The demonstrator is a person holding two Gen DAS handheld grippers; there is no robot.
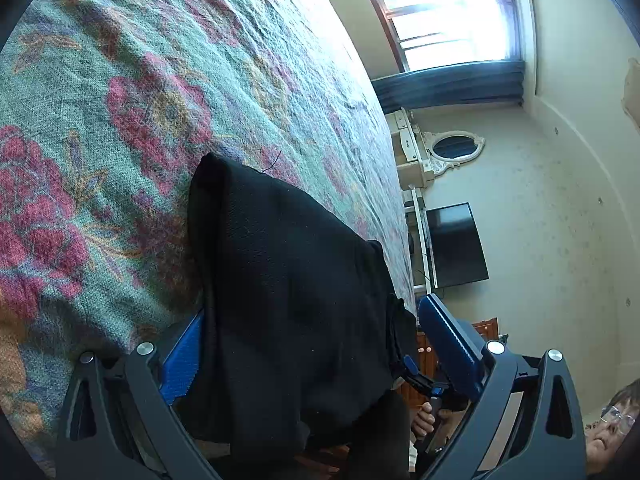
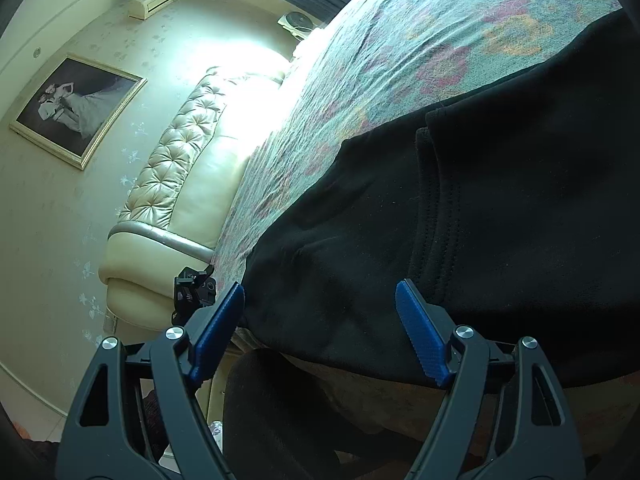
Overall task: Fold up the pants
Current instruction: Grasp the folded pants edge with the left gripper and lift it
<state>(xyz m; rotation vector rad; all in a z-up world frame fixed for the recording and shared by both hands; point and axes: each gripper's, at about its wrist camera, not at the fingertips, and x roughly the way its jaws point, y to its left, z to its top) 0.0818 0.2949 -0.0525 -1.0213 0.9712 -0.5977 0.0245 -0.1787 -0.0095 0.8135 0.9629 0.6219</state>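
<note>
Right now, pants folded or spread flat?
Folded at least once: the black pants show one layer lapped over another on the floral bedspread.

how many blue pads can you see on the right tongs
2. One blue pad sits at the pants' edge near the headboard; the other blue pad lies against the black fabric by the stitched hem.

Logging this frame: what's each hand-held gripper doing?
Left hand-held gripper: open, black pants between its fingers.
Right hand-held gripper: open, at the pants' edge.
</note>
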